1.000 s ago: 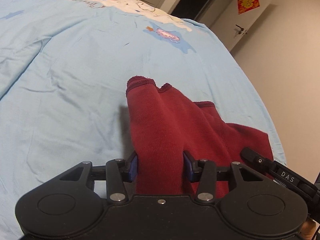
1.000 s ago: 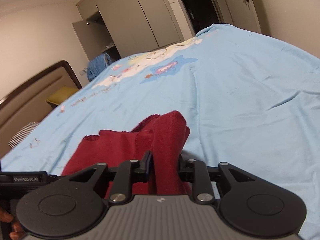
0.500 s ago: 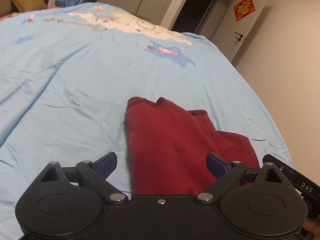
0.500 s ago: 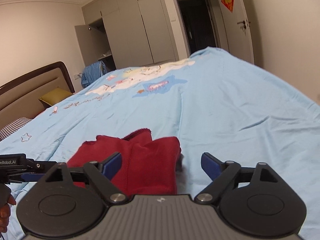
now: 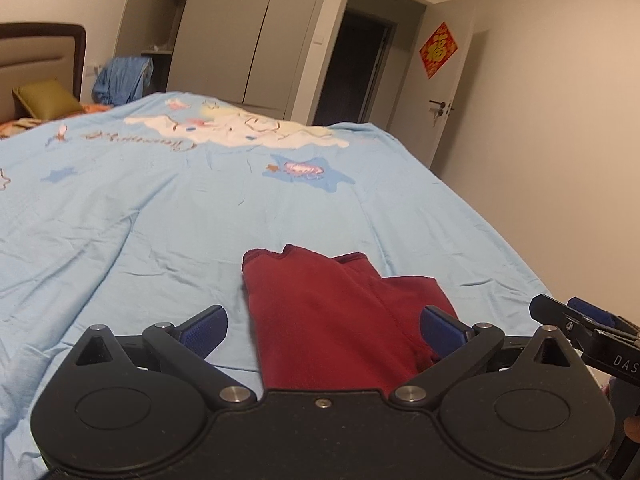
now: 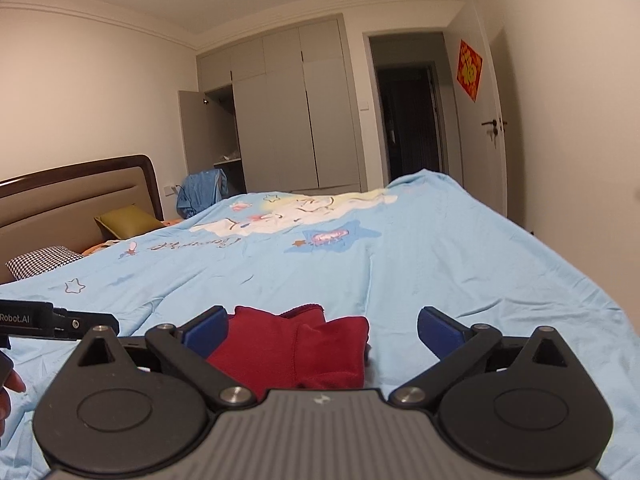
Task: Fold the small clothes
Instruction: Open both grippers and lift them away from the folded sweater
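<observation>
A small dark red garment (image 5: 332, 312) lies folded on the light blue bedspread (image 5: 160, 216), near its front edge. My left gripper (image 5: 323, 327) stands open above the garment's near end, its blue pads wide apart and holding nothing. In the right wrist view the same red garment (image 6: 296, 348) lies flat just ahead, and my right gripper (image 6: 323, 326) is open too, raised off the cloth. The other gripper's black tip (image 5: 576, 320) shows at the right edge of the left wrist view.
The bedspread (image 6: 440, 264) has a cartoon print (image 6: 304, 212) in its middle. A headboard (image 6: 72, 196) and pillows (image 6: 124, 220) stand at the left. Wardrobes (image 6: 288, 112), a dark doorway (image 6: 408, 116) and a white door (image 6: 480, 128) lie beyond. The bed drops off at the right.
Both grippers were shut on the red garment a second ago. They opened, let it go and drew up and back. The garment now lies flat on the bed.
</observation>
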